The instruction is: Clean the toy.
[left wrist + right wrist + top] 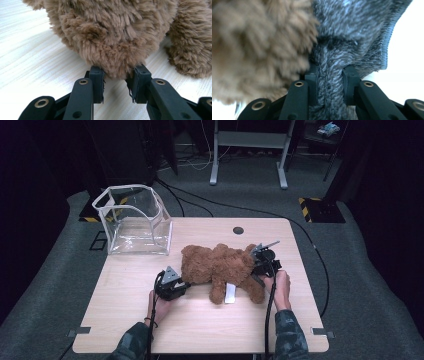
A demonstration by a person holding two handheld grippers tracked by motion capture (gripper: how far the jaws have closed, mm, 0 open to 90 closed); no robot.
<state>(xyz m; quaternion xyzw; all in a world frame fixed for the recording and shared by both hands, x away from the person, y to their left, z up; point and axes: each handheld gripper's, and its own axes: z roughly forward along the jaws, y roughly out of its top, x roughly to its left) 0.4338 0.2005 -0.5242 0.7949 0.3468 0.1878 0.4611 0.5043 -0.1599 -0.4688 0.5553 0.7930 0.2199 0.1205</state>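
A fluffy brown plush teddy bear (220, 270) lies across the middle of a pale wooden table (125, 320), flanked by two hand-held black two-jaw grippers. A small white fabric label (230, 295) hangs from the bear's underside near one leg; any writing on it is too small to read.

The left gripper (172, 285) rests at the bear's left end. In the left gripper view its jaws pinch a tuft of the brown fur (117, 70) between the pads, low over the table. The person's left hand (157, 307) grips its body from below.

The right gripper (262, 262) sits at the bear's right end, held by the right hand (280, 287). In the right gripper view its jaws are clenched on a fold of grey knitted fabric (330, 82), which lies against the bear's fur; that picture is blurred, so whether the cloth is a garment on the bear is hard to say.

At the table's far left corner stands a clear plastic box-shaped pouch with white-edged rim (117, 195), open at the top, with nothing visible inside it. A dark round hole (238, 230) marks the tabletop's far edge.
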